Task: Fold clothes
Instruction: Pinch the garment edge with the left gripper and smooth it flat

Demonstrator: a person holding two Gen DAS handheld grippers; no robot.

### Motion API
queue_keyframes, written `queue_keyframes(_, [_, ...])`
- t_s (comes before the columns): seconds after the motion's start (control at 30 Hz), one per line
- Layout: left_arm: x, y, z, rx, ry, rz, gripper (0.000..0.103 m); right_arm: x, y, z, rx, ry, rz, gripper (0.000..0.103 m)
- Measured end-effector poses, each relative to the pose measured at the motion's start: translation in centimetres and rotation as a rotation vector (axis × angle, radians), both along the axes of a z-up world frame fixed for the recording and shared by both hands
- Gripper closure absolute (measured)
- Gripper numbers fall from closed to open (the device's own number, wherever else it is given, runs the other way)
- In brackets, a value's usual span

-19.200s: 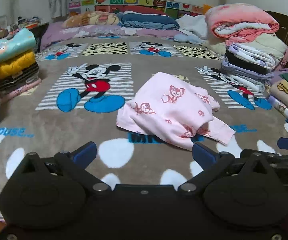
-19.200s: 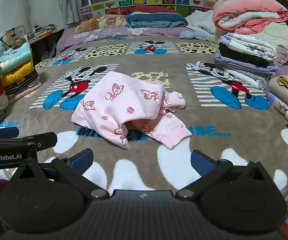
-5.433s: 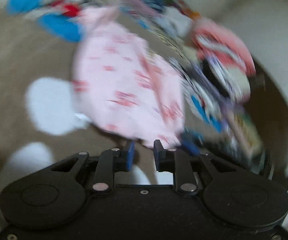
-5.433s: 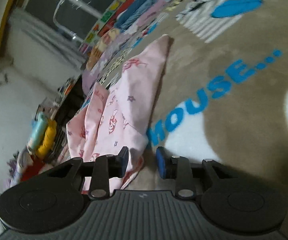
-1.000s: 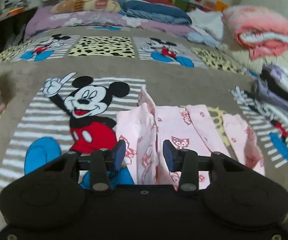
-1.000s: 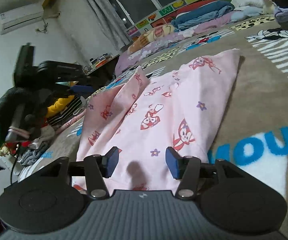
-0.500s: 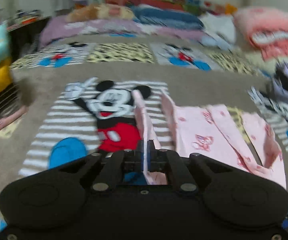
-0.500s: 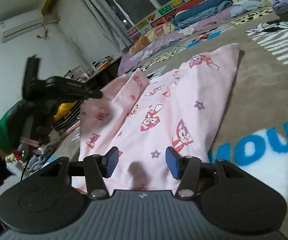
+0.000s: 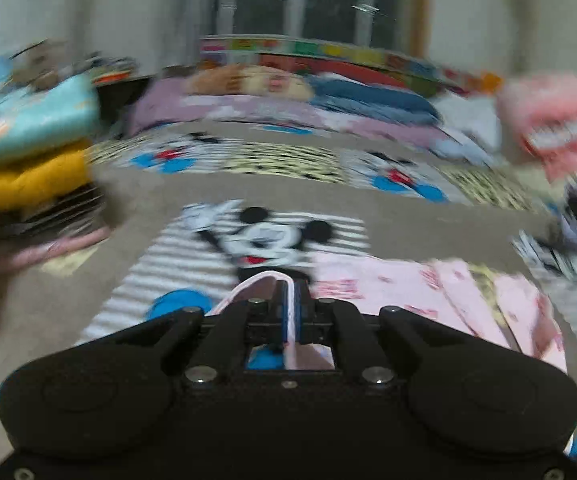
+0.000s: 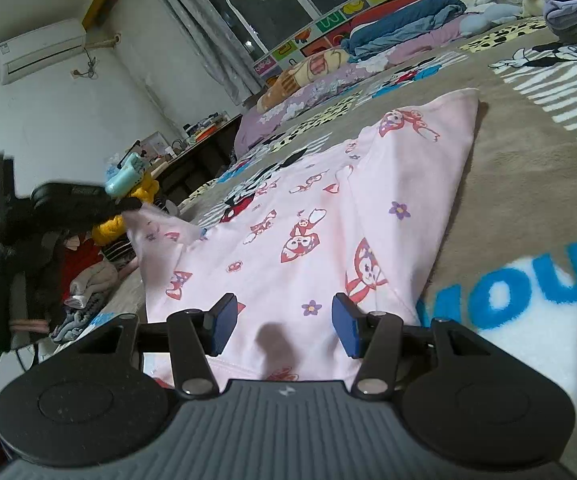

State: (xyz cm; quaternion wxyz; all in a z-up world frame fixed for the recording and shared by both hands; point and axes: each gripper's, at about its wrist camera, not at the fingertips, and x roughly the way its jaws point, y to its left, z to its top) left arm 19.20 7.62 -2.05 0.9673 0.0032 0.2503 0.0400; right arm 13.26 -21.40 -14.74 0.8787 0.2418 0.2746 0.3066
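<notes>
Pink pyjama top (image 10: 328,216), fox print, lies spread on the brown cartoon-mouse blanket (image 10: 528,200) on the bed, near its front edge. Thin knit, light and limp by the look of it: it should drape and slide rather than hold a crease, so best taken at hems, cuffs or corners, not mid-panel.

Left gripper (image 9: 290,304) is pressed together on a pink edge of the top; the right wrist view shows that corner lifted off the blanket, cloth hanging slack below the grip. Right gripper (image 10: 284,328) is half spread, hovering low over the near hem. Cloth lies between the blue pads (image 10: 344,330), but they don't press on it.

Hard to read: left wrist view is motion-blurred, so I can't tell whether the pinched bit is cuff, hem or shoulder. Near hem is hidden under the right gripper body. Sleeves off to the right in the left view are smeared; layering is unclear. Clothes stacks (image 9: 28,148) at the side are also blurred.
</notes>
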Motion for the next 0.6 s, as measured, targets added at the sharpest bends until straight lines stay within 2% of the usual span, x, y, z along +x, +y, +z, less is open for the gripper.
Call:
queue_keyframes(0.07, [1.7, -3.3, -1.4, 0.124, 0.042, -0.099, 0.099, 0.0, -0.1, 0.0, 0.004, 0.001, 0.0, 0.05])
queue_keyframes(0.1, [2.4, -4.7, -2.4, 0.162, 0.092, -0.171, 0.095, 0.0, -0.1, 0.0, 0.006, 0.001, 0.0, 0.05])
queue_keyframes(0.17, [2.8, -7.1, -4.5, 0.201, 0.172, -0.294, 0.072, 0.1, -0.1, -0.1, 0.01, 0.002, 0.001, 0.05])
queue_keyframes(0.23, [1.8, -8.4, -5.6, 0.241, 0.185, -0.362, 0.058, 0.1, -0.2, 0.0, 0.011, 0.003, 0.002, 0.05])
queue_keyframes(0.27, [1.1, -8.6, -5.8, 0.242, 0.178, -0.385, 0.055, 0.2, -0.3, 0.0, 0.013, 0.004, 0.003, 0.05])
queue_keyframes(0.47, [-3.1, -6.4, -4.4, 0.174, 0.109, -0.477, 0.055, 0.4, -0.3, 0.0, 0.016, 0.012, 0.012, 0.048])
queue_keyframes(0.5, [-3.7, -6.3, -4.3, 0.178, 0.098, -0.471, 0.055, 0.5, -0.3, 0.0, 0.016, 0.013, 0.013, 0.048])
queue_keyframes(0.6, [-4.7, -4.3, -4.3, 0.216, 0.047, -0.347, 0.057, 0.5, -0.3, 0.0, 0.018, 0.016, 0.017, 0.048])
